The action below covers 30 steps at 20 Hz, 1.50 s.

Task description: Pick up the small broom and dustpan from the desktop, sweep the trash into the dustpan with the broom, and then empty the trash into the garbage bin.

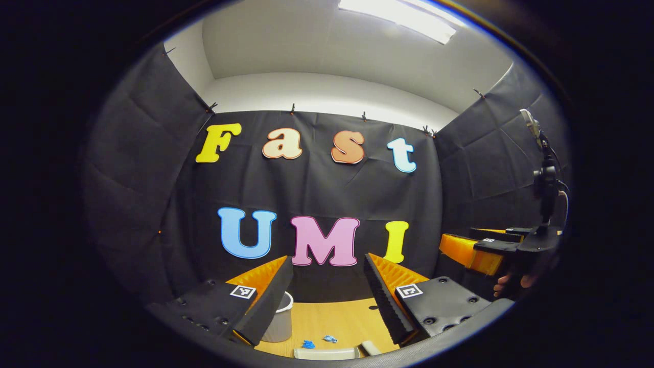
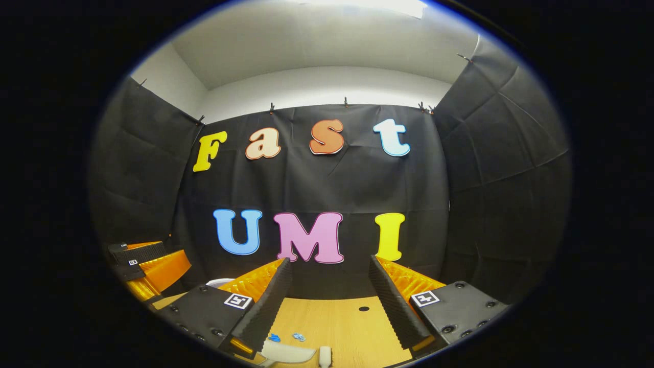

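Left gripper (image 1: 327, 294) jaws spread, gripping nothing; right gripper (image 2: 329, 296) likewise. Square fiducial tags (image 1: 243, 292) on finger bases, no readable text. Blue trash (image 1: 308, 344) on desktop (image 1: 337, 319) at 6 o'clock; pale dustpan (image 1: 325, 353) just below, bin (image 1: 278, 322) at 7.

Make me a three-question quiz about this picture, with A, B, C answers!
1. Where is the garbage bin in the left gripper view?
A. on the desk behind the left tongs' left finger
B. hanging on the wall
C. held by the right tongs

2. How many blue trash bits lie on the desk?
A. none
B. two
C. six

3. How are the left tongs?
A. shut on the broom
B. shut on the bin
C. open and empty

Answers: 1 A, the bin stands on the wood behind that finger. 2 B, two blue scraps lie side by side. 3 C, a wide gap with nothing between the fingers.
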Available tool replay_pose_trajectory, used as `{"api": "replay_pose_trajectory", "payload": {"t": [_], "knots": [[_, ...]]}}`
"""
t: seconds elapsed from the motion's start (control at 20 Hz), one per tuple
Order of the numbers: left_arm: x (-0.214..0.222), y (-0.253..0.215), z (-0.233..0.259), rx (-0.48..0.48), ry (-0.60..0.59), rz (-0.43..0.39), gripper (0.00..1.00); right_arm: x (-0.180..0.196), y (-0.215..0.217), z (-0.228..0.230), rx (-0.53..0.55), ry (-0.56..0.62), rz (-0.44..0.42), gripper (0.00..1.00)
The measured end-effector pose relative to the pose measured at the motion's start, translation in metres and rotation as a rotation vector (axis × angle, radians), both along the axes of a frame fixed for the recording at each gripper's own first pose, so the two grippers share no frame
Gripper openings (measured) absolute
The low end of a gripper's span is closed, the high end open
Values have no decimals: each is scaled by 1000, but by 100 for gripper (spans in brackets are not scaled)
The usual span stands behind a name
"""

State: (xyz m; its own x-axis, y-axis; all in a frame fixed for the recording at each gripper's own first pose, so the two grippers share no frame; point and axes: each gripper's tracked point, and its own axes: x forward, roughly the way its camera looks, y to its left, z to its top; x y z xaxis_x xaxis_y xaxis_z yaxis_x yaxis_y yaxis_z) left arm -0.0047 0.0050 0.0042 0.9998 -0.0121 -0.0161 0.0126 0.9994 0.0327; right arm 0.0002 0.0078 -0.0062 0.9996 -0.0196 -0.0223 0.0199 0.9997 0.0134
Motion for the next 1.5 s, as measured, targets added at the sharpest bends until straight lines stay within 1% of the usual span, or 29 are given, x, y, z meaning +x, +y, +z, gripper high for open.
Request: {"api": "replay_pose_trajectory", "payload": {"t": [0.15, 0.2, 0.25, 0.3, 0.35, 0.45, 0.5, 0.6, 0.65, 0.7, 0.75, 0.85, 0.9, 0.95, 1.05, 1.2, 1.3, 1.35, 1.4, 1.45, 1.5], "knots": [[-1, -3, -1, 9, 15, -5, 82, 1, 3, 1, 2, -3, 6, 91], [-1, -3, 0, 12, 14, -6, 80, 1, 4, 2, 3, -5, 8, 91], [-1, -3, 3, 14, 9, -7, 82, 1, 6, 2, 3, -7, 11, 91], [-2, -3, 3, 16, 4, -6, 80, 0, 6, 3, -1, -9, 12, 91], [-2, -2, 4, 19, 1, -5, 80, 1, 7, 3, -5, -10, 14, 96], [-1, -3, 3, 19, 4, -9, 80, 2, 7, 2, -13, -11, 12, 96], [0, -3, 0, 16, 7, -10, 82, 3, 8, 2, -13, -12, 12, 96], [2, -3, -9, 7, 10, -19, 82, 5, 9, -1, -15, -4, 11, 96], [4, -2, -21, 3, 37, -19, 82, 6, 11, -6, -16, 7, 16, 96], [4, 1, -35, -8, 78, -15, 82, 8, 13, -12, -19, 21, 20, 96], [6, 0, -51, -32, 116, -32, 82, 10, 13, -19, -15, 40, 24, 96], [3, -5, -74, -125, 169, -91, 81, 13, 21, -39, 26, 97, 51, 96], [1, 2, -90, -169, 206, -94, 82, 16, 23, -53, 46, 141, 65, 96], [1, 11, -108, -196, 254, -66, 82, 18, 23, -72, 61, 192, 73, 96], [0, 25, -149, -227, 369, -19, 82, 22, 23, -111, 95, 307, 94, 96], [2, 25, -193, -251, 508, 3, 82, 25, 17, -172, 173, 501, 106, 97], [2, 24, -222, -216, 594, 17, 82, 24, 12, -223, 237, 662, 96, 97], [2, 24, -241, -184, 641, 32, 82, 17, 11, -252, 279, 771, 91, 97], [-1, 26, -263, -158, 714, 55, 82, 11, 10, -278, 326, 871, 89, 97], [-5, 23, -283, -163, 801, 63, 82, 0, 12, -309, 372, 977, 93, 97], [-11, 15, -302, -191, 894, 65, 82, -10, 13, -337, 412, 1084, 87, 97]]}}
